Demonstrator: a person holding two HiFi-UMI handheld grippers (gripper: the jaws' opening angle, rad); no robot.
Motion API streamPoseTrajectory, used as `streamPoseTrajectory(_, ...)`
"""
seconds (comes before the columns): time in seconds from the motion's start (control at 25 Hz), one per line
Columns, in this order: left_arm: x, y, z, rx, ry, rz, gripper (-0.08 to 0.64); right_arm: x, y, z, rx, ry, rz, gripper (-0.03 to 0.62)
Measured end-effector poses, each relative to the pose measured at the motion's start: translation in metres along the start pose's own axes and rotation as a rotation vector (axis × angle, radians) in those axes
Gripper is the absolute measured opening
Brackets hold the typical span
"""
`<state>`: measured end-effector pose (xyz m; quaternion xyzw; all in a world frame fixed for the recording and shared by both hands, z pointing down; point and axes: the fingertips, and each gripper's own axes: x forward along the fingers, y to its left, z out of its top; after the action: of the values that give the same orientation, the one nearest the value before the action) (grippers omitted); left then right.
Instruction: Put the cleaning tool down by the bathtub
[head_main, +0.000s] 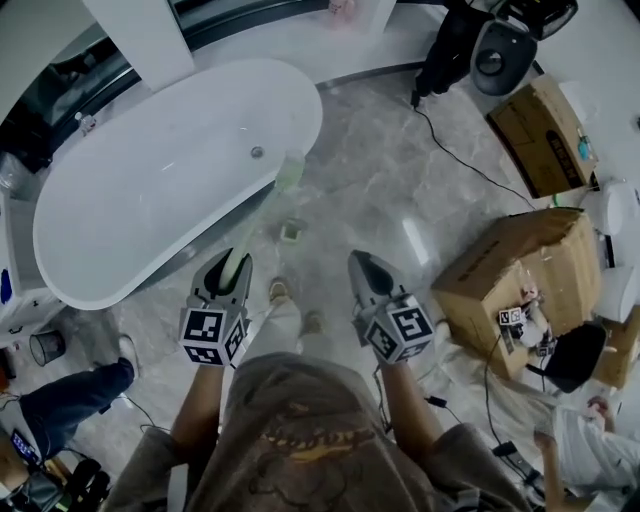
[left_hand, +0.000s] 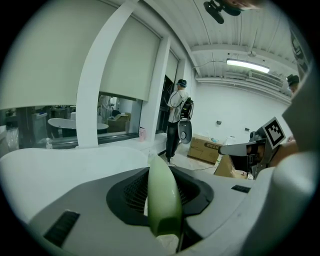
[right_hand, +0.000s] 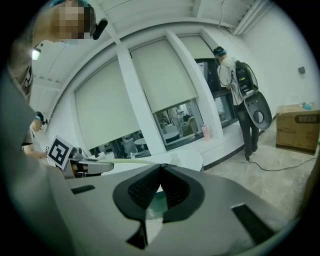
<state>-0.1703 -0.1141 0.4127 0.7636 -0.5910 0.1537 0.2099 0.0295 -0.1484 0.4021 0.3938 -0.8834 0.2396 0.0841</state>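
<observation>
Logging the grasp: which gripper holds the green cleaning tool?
The left gripper: its jaws clamp the pale green cleaning tool, which points toward the bathtub; the right gripper is shut and empty.

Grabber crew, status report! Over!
Left gripper shut on cleaning tool, head near bathtub. Right gripper shut, empty. Small object on floor beside bathtub.

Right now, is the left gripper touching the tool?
Touching. In the left gripper view, the left gripper has its jaws clamped on the green tool.
</observation>
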Motion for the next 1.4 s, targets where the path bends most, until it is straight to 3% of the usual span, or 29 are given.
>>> streamPoseTrajectory(0.6, 0.066, 0.02, -0.076, 0.022, 0.067, -0.02, 0.12, 0.049, -0.045, -0.06, 0.081, -0.011, -0.04, 0.003)
streamPoseTrajectory(1.0, 0.119, 0.035, -0.139, 0.008, 0.096, -0.02, 0.12, 0.089, -0.064, -0.128, 0.097, 0.044, -0.023, 0.003)
streamPoseTrajectory(1.4, 0.15, 0.045, -0.172, 0.021, 0.114, -0.035, 0.119, 0.12, -0.082, -0.163, 0.121, 0.059, -0.035, 0.003)
